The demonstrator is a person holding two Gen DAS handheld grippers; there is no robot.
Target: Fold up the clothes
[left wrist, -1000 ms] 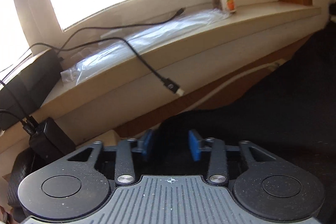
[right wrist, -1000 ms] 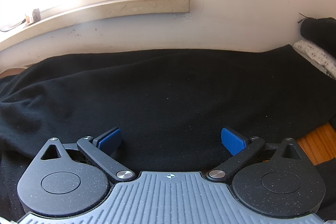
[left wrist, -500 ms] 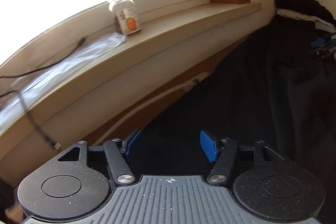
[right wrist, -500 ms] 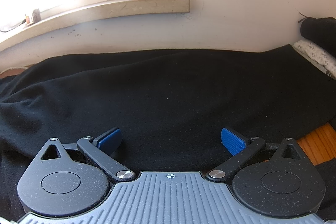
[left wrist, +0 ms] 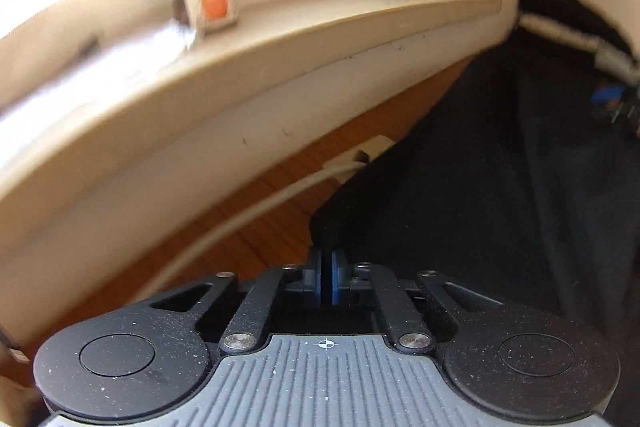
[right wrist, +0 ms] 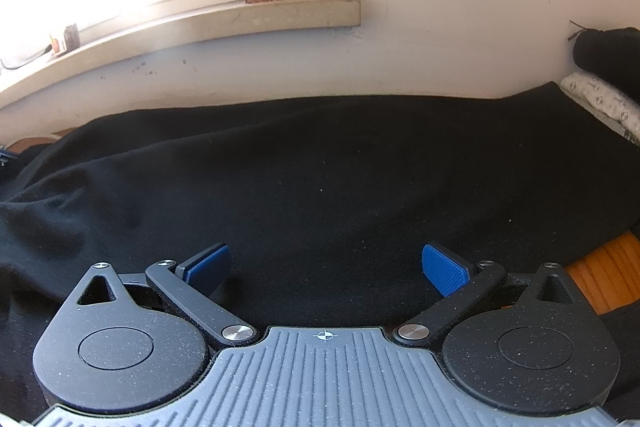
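Left gripper [left wrist: 326,281], open half a second ago, is now clenched on what looks like the corner of the black garment [right wrist: 320,179] spread across the wooden tabletop [left wrist: 256,227] below the windowsill [left wrist: 280,39], so a fold can likely start; right gripper [right wrist: 326,267] hovers released over the cloth.

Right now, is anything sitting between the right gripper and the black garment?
Nothing visible. The right gripper is open directly over the black garment, with only bare cloth between its blue pads. The left gripper is already shut on a corner of the garment.
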